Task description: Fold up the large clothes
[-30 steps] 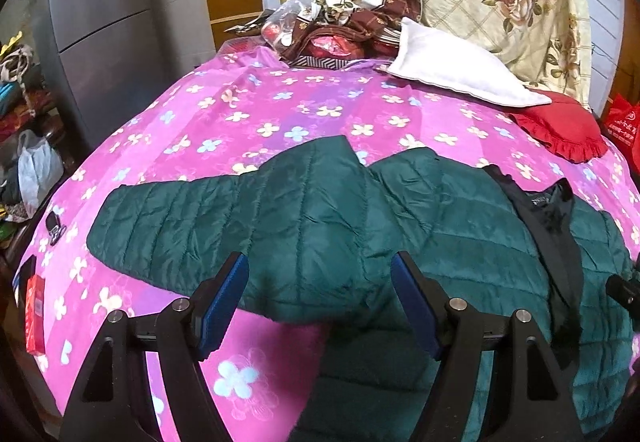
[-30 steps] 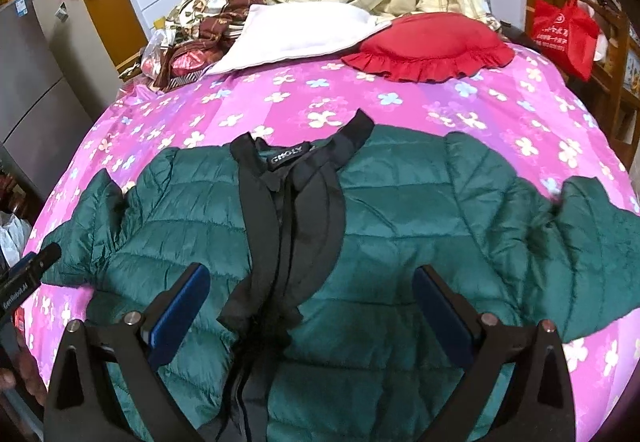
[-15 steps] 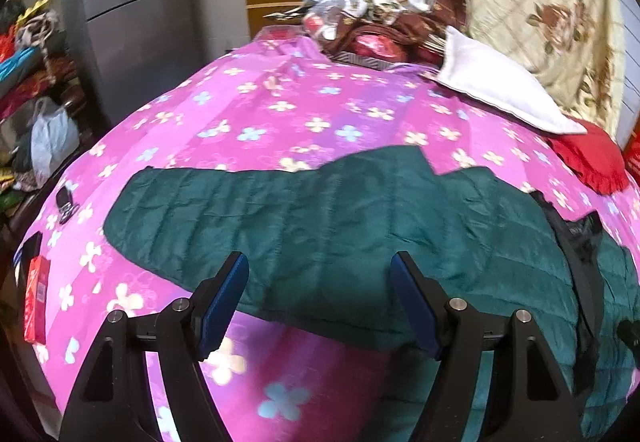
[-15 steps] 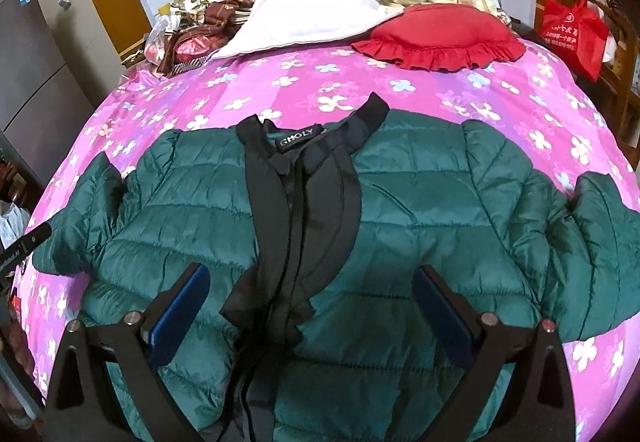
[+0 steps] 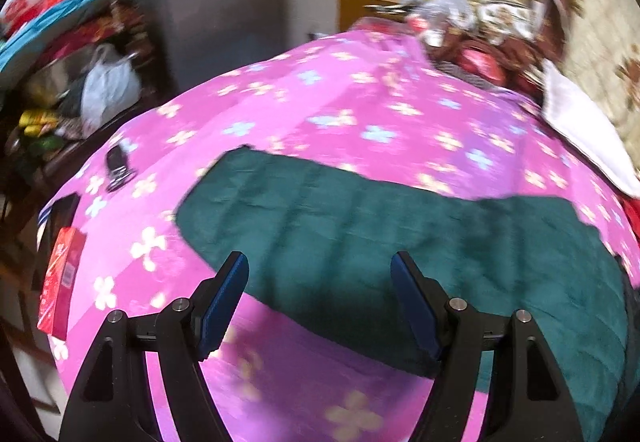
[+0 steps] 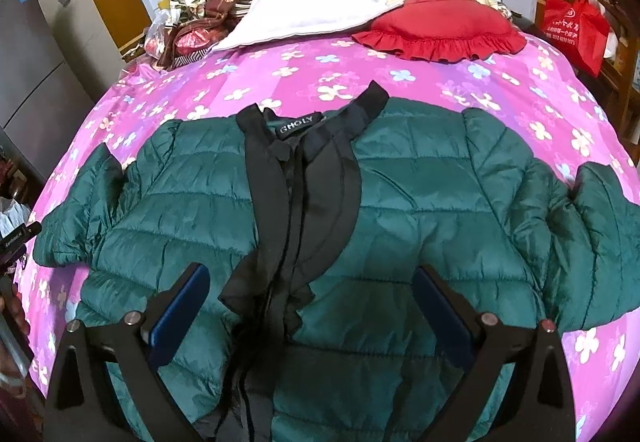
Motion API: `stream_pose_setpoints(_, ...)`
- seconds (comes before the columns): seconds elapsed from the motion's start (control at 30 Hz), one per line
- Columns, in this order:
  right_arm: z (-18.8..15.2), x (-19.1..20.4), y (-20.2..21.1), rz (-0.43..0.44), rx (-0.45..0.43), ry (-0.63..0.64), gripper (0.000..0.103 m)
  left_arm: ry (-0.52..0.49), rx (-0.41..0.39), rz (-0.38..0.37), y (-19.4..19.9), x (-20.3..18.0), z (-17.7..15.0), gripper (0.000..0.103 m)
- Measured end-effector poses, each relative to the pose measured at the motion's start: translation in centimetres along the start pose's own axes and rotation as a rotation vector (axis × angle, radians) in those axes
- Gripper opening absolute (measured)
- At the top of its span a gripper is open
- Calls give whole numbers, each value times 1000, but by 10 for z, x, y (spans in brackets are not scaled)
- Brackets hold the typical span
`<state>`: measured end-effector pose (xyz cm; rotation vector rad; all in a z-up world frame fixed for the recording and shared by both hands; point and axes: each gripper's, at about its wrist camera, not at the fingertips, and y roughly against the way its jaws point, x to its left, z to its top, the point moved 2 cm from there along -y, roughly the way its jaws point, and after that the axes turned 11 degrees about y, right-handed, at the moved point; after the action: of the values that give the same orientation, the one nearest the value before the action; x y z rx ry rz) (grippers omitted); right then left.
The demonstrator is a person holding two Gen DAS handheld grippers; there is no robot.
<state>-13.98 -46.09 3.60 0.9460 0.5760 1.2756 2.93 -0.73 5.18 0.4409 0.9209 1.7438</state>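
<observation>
The green puffer jacket (image 6: 400,222) lies spread front-up across the pink flowered bedspread (image 6: 420,82), collar toward the red cushion (image 6: 440,28), both sleeves out wide. No fold made yet, by the look of it. Left gripper (image 5: 320,298) hovers released above the left sleeve (image 5: 320,210); right gripper (image 6: 312,306), jaws apart too, hangs empty over the chest. Sleeves and body are all left to fold.

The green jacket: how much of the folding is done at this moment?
Done: the green jacket lies spread flat, front up, on the pink bedspread. In hand: nothing; the left gripper hangs open over its sleeve, the right gripper open above the chest. Left: every fold.
</observation>
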Motion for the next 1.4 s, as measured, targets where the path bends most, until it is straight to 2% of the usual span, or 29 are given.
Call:
stream_pose_setpoints(0.13, -2, 0, -3, -1, 12, 6, 103, 118, 9, 31, -19, 37, 15, 48)
stream_pose_setpoints(0.27, -2, -3, -4, -4, 15, -2, 103, 296, 30, 55, -40, 81, 26, 48)
stream_pose_setpoints(0.4, -3, -2, -5, -4, 24, 2, 103, 374, 52, 89, -58, 102, 27, 48)
stream_pose_setpoints(0.57, -4, -2, -4, 0, 32, 2, 103, 363, 70, 87, -73, 101, 29, 48)
stream_pose_setpoints(0.73, -5, 1, -2, 5, 37, 9, 103, 403, 71, 74, -81, 104, 33, 48)
stream_pose_setpoints(0.83, -4, 2, -1, 4, 34, 11, 103, 376, 63, 77, -84, 100, 35, 46)
stream_pose_setpoints(0.87, -5, 2, 0, 2, 33, 11, 103, 366, 61, 72, -85, 98, 35, 43)
stream_pose_setpoints(0.93, -4, 3, 1, 1, 31, 10, 103, 331, 51, 47, -85, 94, 35, 18)
stream_pose_setpoints(0.97, -5, 3, 1, 2, 30, 9, 103, 322, 53, 36, -85, 92, 35, 11)
stream_pose_setpoints(1.0, -5, 3, 1, 2, 32, 9, 103, 319, 60, 12, -85, 91, 35, 0)
stream_pose_setpoints(1.03, -5, 3, 1, 1, 33, 9, 103, 321, 69, -17, -83, 89, 35, 0)
stream_pose_setpoints(1.2, -7, -2, 2, -17, 38, 5, 103, 271, 16, -66, -49, 71, 35, 0)
stream_pose_setpoints(1.4, -11, -9, 11, -34, 27, -4, 103, 159, -56, -211, 23, 30, 30, 0)
